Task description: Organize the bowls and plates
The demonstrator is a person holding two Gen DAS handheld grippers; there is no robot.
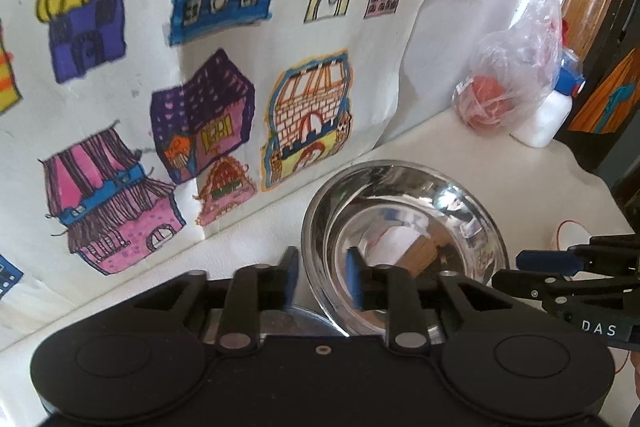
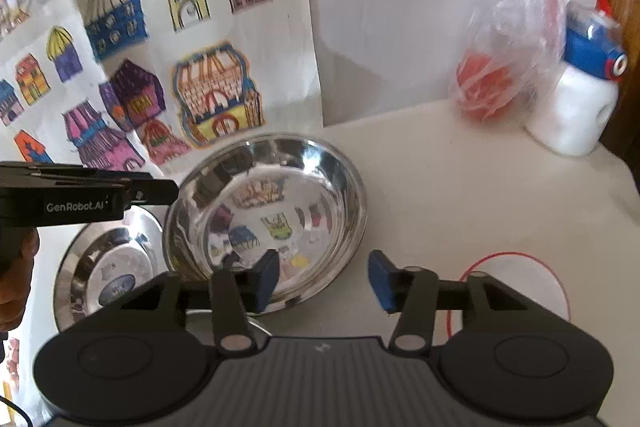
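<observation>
A shiny steel bowl (image 1: 404, 227) (image 2: 268, 215) sits on the white table, tilted, its left edge resting over a steel plate (image 2: 108, 267) (image 1: 288, 319). My left gripper (image 1: 322, 279) is open, its jaws astride the bowl's left rim, one pad outside and one inside. My right gripper (image 2: 324, 279) is open, its jaws astride the bowl's right rim; it also shows in the left wrist view (image 1: 568, 267). The left gripper's body (image 2: 80, 199) shows at the left of the right wrist view.
A paper sheet with coloured house drawings (image 1: 192, 67) (image 2: 168, 67) leans on the wall behind. A plastic bag with a red thing (image 1: 504, 87) (image 2: 492, 83) and a white bottle with a blue cap (image 1: 548, 111) (image 2: 580, 99) stand at the back right. A red-rimmed white disc (image 2: 516, 287) lies by my right gripper.
</observation>
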